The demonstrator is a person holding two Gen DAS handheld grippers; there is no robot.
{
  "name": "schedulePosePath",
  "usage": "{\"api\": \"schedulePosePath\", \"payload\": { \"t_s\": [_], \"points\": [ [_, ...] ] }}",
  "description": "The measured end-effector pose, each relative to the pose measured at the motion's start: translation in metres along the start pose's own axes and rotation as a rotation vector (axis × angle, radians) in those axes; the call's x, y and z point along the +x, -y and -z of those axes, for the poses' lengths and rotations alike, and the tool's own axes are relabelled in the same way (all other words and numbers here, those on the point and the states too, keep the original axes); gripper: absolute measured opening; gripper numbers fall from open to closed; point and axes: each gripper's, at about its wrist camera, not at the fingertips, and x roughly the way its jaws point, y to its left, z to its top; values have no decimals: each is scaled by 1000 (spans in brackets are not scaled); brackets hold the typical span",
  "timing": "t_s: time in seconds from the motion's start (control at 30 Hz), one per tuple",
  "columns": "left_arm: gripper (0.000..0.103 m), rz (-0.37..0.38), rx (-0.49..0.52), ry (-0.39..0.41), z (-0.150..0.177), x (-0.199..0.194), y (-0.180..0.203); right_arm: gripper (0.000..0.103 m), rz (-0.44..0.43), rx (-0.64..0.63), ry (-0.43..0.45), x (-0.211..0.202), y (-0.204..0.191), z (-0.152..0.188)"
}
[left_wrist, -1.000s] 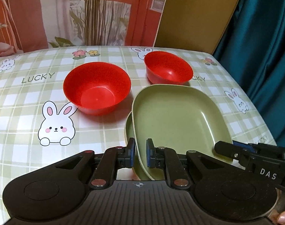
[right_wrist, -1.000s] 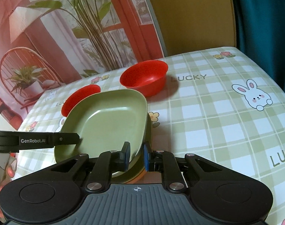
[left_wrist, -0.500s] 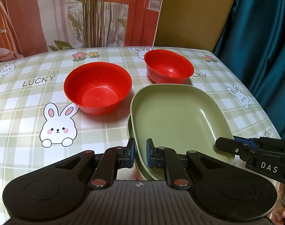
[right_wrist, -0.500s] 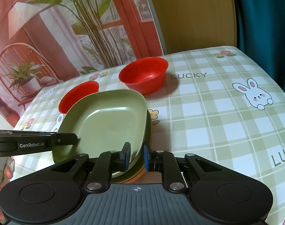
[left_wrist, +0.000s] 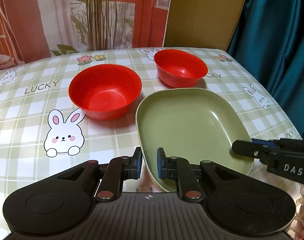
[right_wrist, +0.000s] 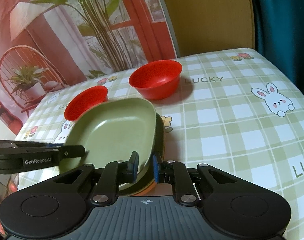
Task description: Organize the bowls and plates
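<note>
A green square plate (left_wrist: 190, 126) is held up between both grippers. My left gripper (left_wrist: 149, 163) is shut on its near-left rim. My right gripper (right_wrist: 144, 166) is shut on the opposite rim of the same plate (right_wrist: 115, 132). Under it in the right wrist view lies a stack with another green plate (right_wrist: 159, 138) and an orange one (right_wrist: 149, 190) at the bottom. Two red bowls stand on the table: a larger one (left_wrist: 104, 94) at centre left and a second one (left_wrist: 181, 68) further back right. They also show in the right wrist view, one bowl (right_wrist: 85, 104) partly hidden by the plate, the other (right_wrist: 157, 80) behind.
The table (left_wrist: 21, 132) has a green checked cloth with rabbits and "LUCKY" print. A teal curtain (left_wrist: 282, 50) hangs past its right edge. A mustard panel (left_wrist: 202, 14) and a printed backdrop (left_wrist: 81, 14) stand behind the far edge.
The top green plate has been lifted further off the stack by both grippers, which have risen with it. The red bowls have not moved.
</note>
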Motion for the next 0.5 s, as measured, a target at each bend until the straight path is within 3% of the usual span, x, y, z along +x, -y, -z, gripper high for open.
{"api": "schedulePosePath", "payload": {
  "t_s": [0.43,0.5],
  "points": [
    [15,3,-29,11,5,0,-4,19,7,0,39,-5,6,-3],
    [15,6,-38,12,5,0,-5,15,11,-10,47,-7,5,-3]
  ]
}}
